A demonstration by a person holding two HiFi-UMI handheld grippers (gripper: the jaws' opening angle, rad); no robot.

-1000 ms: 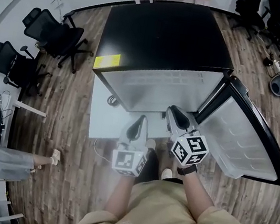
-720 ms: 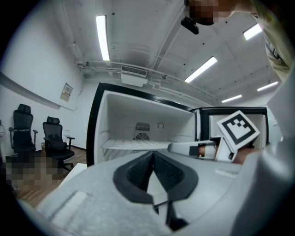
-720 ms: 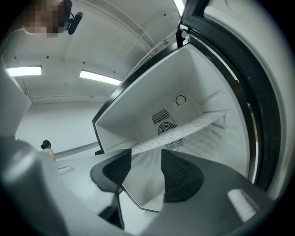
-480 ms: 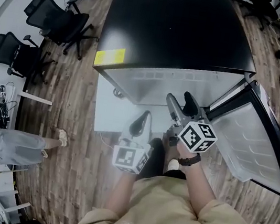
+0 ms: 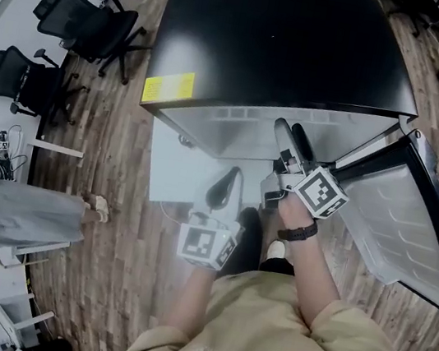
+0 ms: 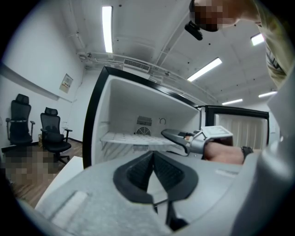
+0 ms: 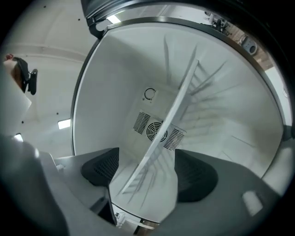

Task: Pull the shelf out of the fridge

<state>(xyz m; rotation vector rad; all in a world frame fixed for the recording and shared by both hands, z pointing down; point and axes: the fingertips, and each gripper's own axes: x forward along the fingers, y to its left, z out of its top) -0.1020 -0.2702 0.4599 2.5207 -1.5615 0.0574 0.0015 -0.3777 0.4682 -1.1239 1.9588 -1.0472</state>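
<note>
While the left gripper (image 6: 153, 156) hangs outside w/ jaws together, empty, the right gripper (image 7: 146, 168) jaws have just opened wide, straddling the shelf (image 7: 171, 113) edge inside the fridge (image 5: 282, 48), not pressing.

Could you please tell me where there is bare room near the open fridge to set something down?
The white floor panel in front of the fridge is mostly bare, bordered by the fridge's front and the wood floor. The fridge's black top is bare too. It is crowded by the open door on the right and the office chairs far left.
</note>
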